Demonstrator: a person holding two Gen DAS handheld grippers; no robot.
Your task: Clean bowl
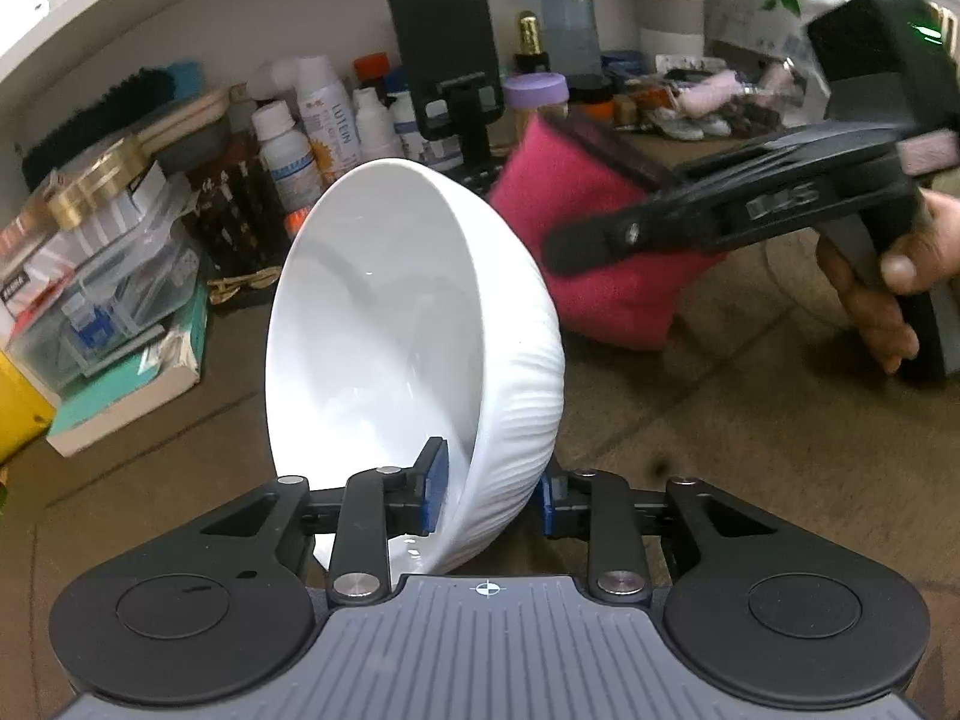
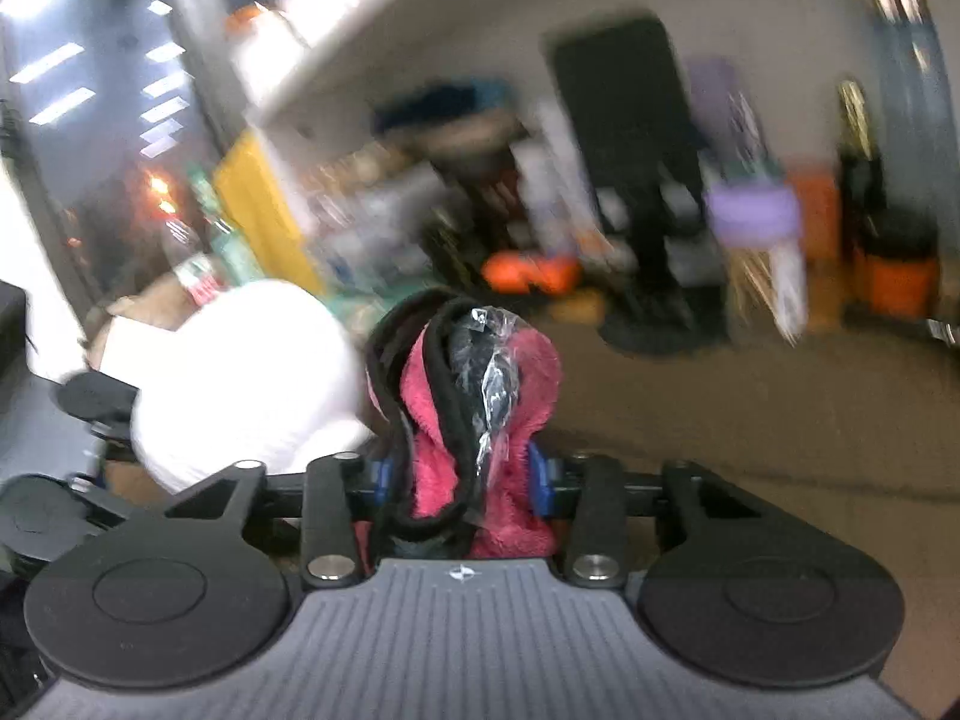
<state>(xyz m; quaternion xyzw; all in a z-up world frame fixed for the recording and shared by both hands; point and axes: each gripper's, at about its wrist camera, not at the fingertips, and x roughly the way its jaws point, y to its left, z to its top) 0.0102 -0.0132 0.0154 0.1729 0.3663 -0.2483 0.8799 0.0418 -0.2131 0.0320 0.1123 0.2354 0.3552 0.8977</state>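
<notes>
A white ribbed bowl [image 1: 408, 336] stands tilted on its edge, its opening facing left. My left gripper [image 1: 489, 495] is shut on the bowl's rim and wall and holds it above the brown table [image 1: 750, 450]. My right gripper [image 2: 459, 480] is shut on a pink fluffy cloth with black trim [image 2: 480, 420]. In the left wrist view the cloth [image 1: 588, 252] hangs just right of and behind the bowl, held by the right gripper body [image 1: 750, 204]. In the blurred right wrist view the bowl [image 2: 240, 384] is at the left, close beside the cloth.
Along the back wall stand several bottles [image 1: 318, 114], a black phone on a stand [image 1: 447, 54], a purple-lidded jar [image 1: 536, 93], a clear plastic box [image 1: 102, 276] on books, and small clutter at back right [image 1: 708, 96]. A shelf runs overhead.
</notes>
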